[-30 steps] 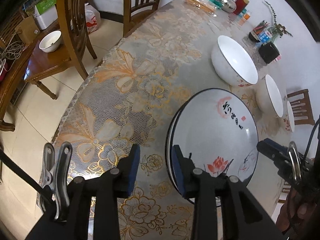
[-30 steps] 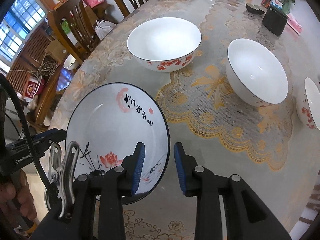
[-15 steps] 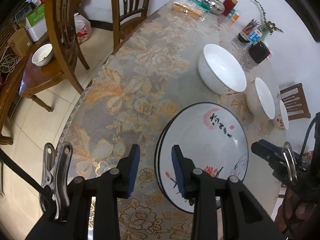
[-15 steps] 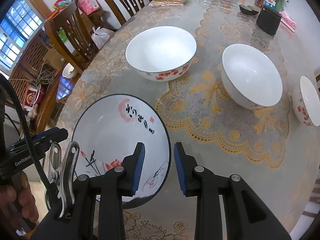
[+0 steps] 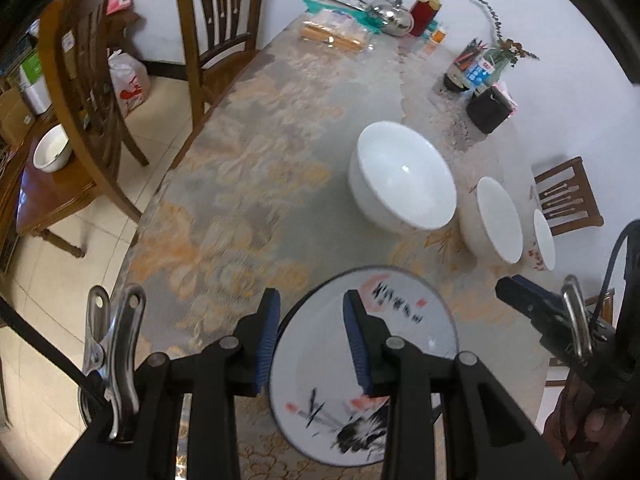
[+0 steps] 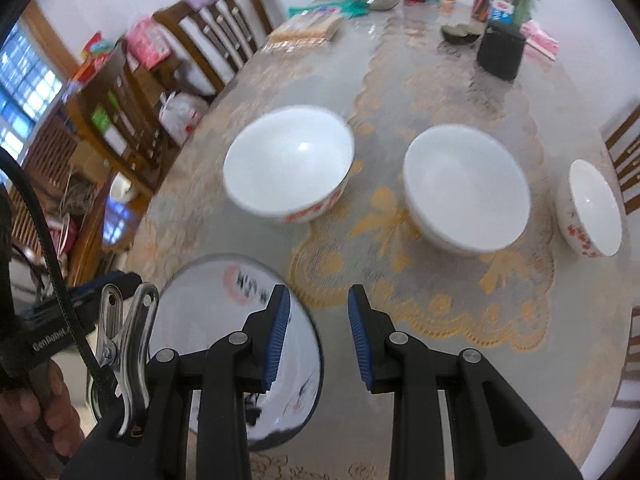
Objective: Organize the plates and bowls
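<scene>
A round plate (image 5: 400,344) painted with black script, a red flower and ink strokes is laid flat at the near edge of the table. Beyond it, three white bowls are set upright in a row: a large one (image 6: 288,164), a medium one (image 6: 464,188) and a small red-flowered one (image 6: 592,208).

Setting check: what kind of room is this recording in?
Most likely a home dining room: a dining table under a floral lace cloth, wooden dining chairs around it, and white bowls and a painted plate on it.
</scene>
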Demonstrator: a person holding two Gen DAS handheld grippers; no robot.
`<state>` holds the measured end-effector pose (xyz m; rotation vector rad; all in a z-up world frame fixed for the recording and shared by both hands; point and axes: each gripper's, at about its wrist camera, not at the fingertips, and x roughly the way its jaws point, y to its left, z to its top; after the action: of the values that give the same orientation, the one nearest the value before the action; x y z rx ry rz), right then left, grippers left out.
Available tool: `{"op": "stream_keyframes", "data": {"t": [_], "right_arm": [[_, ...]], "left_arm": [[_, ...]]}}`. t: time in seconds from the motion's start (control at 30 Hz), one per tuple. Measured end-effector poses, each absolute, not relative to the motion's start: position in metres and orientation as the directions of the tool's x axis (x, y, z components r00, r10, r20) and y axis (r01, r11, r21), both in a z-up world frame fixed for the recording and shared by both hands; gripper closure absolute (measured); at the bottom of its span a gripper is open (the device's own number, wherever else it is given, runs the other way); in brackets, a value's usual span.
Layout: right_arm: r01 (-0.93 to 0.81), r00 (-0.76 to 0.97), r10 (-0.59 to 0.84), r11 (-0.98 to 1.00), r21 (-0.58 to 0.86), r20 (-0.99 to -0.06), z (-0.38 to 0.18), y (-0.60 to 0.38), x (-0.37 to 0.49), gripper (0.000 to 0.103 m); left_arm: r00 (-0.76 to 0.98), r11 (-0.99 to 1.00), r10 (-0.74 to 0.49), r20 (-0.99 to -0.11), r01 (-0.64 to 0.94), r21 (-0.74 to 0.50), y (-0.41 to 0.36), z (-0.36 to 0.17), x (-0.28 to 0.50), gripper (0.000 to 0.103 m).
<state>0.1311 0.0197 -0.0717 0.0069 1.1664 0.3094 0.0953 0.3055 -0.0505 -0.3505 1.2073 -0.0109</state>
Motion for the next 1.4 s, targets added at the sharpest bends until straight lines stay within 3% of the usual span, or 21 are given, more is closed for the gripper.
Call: {"op": "stream_keyframes", "data": {"t": [0.7, 1.4], "right_arm": [[-0.261, 0.377, 0.270, 0.949, 0.178, -0.886, -0.062, 0.030, 0.202, 0.072], [-0.233, 0.332, 0.286, 0.948, 0.215, -0.899, -0.085, 0.032, 0.238, 0.072]], "left_arm": [[0.403, 0.966, -0.135, -0.905, -0.149, -0.210, 0.279, -0.029, 0.176, 0.069], [0.361, 0.969, -0.137, -0.922, -0.143, -0.200, 0.271, -0.055, 0.220, 0.069]]}}
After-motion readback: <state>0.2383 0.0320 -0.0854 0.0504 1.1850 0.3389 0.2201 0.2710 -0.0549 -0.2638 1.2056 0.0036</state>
